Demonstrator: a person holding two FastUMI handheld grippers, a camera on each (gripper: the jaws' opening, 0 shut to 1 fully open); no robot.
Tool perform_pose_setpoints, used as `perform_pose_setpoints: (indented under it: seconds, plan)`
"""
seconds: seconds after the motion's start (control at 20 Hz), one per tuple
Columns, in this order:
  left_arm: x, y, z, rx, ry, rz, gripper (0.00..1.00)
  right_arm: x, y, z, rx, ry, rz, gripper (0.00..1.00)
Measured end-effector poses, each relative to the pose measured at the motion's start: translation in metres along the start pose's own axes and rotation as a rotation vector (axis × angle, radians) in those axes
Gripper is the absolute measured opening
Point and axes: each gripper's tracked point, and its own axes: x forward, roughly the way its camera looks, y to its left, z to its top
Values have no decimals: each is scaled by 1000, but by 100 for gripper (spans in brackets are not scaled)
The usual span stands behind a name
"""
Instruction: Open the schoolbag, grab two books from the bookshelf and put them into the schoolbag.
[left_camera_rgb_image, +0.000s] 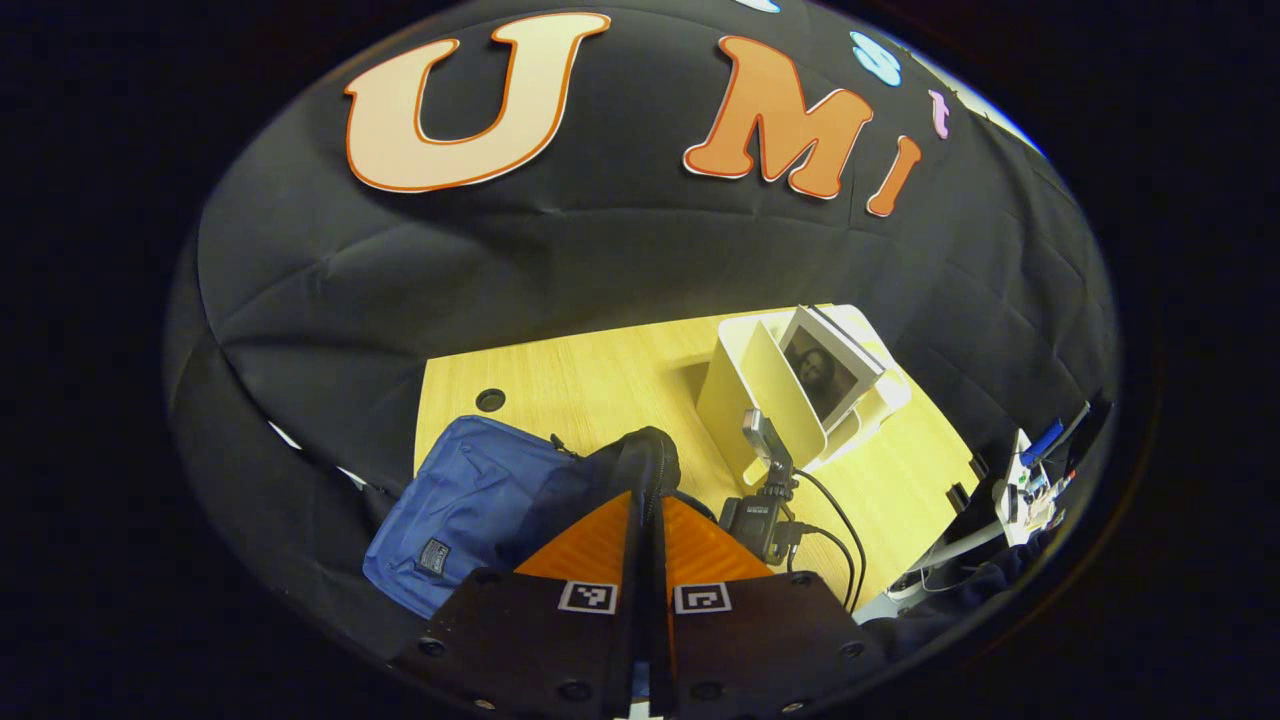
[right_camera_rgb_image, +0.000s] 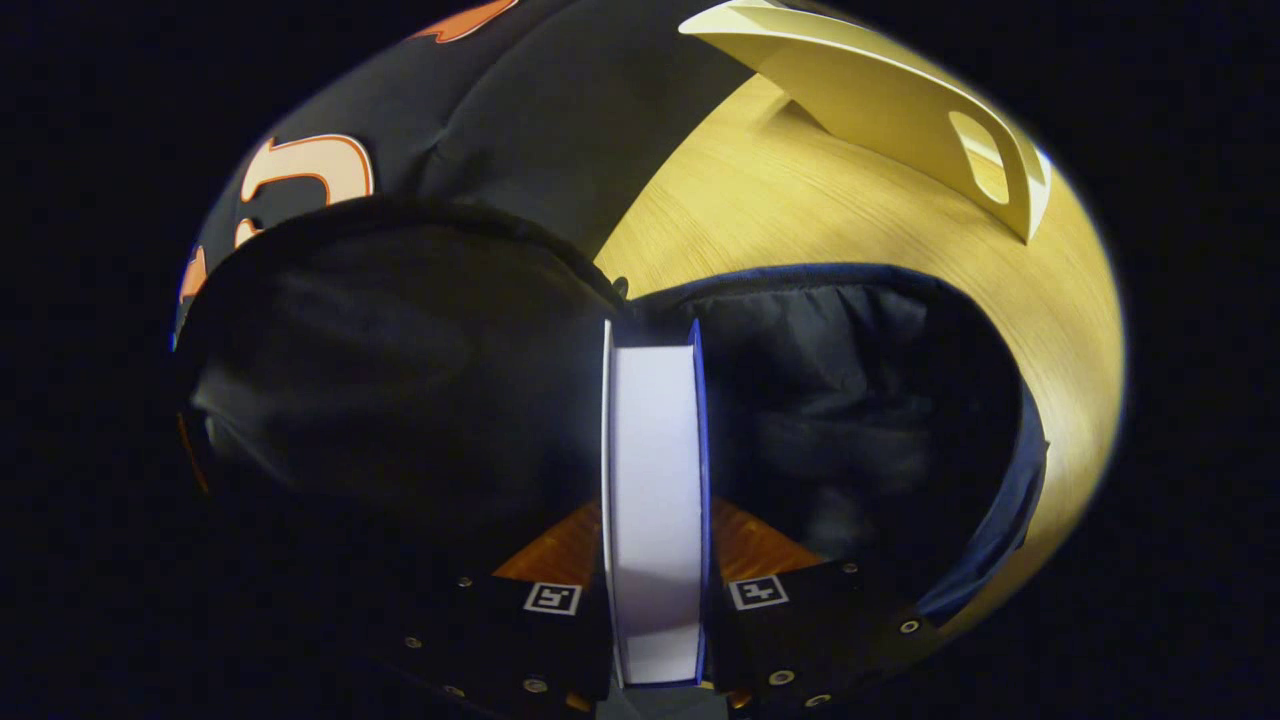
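The blue schoolbag (left_camera_rgb_image: 470, 500) lies on the wooden table (left_camera_rgb_image: 600, 380), its black flap (left_camera_rgb_image: 650, 460) lifted. My left gripper (left_camera_rgb_image: 648, 500) is shut on that flap's edge. My right gripper (right_camera_rgb_image: 655, 510) is shut on a book (right_camera_rgb_image: 655, 470) with a blue cover and white page edges, held edge-up in the bag's dark open mouth (right_camera_rgb_image: 850, 420). In the left gripper view the right gripper (left_camera_rgb_image: 765, 510) shows just right of the flap, cables trailing from it. The white bookshelf (left_camera_rgb_image: 770, 390) stands behind, with a picture-covered book (left_camera_rgb_image: 825, 370) leaning in it.
A round cable hole (left_camera_rgb_image: 490, 400) sits in the table behind the bag. Clutter and wires (left_camera_rgb_image: 1030, 480) lie off the table's right edge. The bookshelf's end wall (right_camera_rgb_image: 900, 100) with a handle cutout stands beyond the bag in the right gripper view.
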Motion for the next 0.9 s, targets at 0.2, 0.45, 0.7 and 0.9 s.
perform_pose_setpoints:
  seconds: [0.2, 0.45, 0.7, 0.9]
  plan:
    - [3, 10, -1, -21, -8, 21, 6, -15, -15, -57, -63, 256, -116, 70]
    - [2, 10, -2, -20, -15, 31, 6, -44, -21, -51, -242, 262, -199, 95]
    - [3, 13, -2, -55, -24, 42, 7, -64, -5, -32, -314, 254, -209, 97]
    - [6, 9, -2, -49, -23, 50, 7, -91, 5, -1, -331, 176, -171, 97]
